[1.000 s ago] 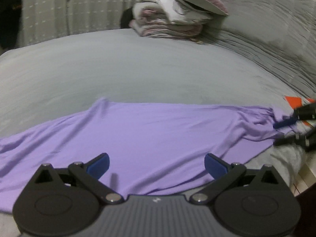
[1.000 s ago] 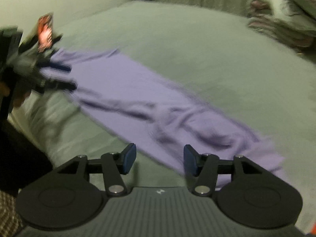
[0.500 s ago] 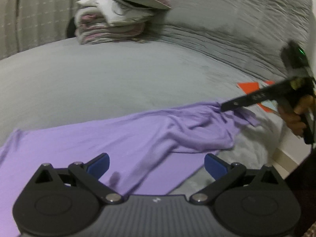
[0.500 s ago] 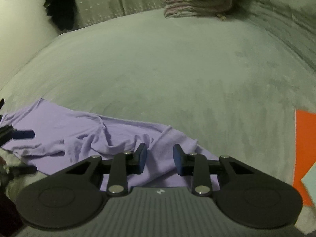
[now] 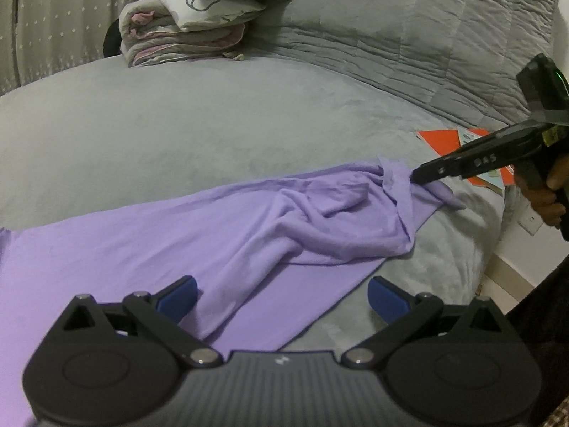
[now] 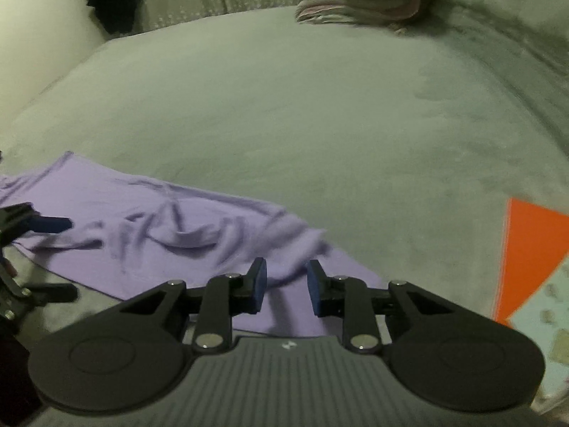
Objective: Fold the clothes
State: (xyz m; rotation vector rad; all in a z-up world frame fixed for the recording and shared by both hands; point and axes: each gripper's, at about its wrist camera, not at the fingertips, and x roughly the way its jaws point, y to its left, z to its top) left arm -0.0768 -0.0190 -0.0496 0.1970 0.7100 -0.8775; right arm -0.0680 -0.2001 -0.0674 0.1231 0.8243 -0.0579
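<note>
A lilac garment (image 5: 177, 235) lies stretched across the grey bed (image 5: 213, 124), flat on the left and bunched into folds on the right. My left gripper (image 5: 281, 295) hovers open and wide over the garment's near edge, nothing between its blue pads. My right gripper (image 6: 286, 284) points down at the garment's (image 6: 160, 220) bunched end; its jaws are closing, a ridge of lilac cloth stands between them, and a gap still shows. In the left wrist view the right gripper's tip (image 5: 418, 177) meets a raised peak of cloth.
A pile of folded bedding (image 5: 188, 25) sits at the back of the bed under a quilted headboard. An orange booklet (image 5: 441, 138) lies on the bed just right of the garment. A hand (image 5: 544, 199) holds the right gripper. The bed's edge and floor are at the right.
The garment's right end has been drawn leftward and now lies bunched over itself. The right gripper's jaws have narrowed over that cloth. The left gripper has shifted right along the near edge, still wide.
</note>
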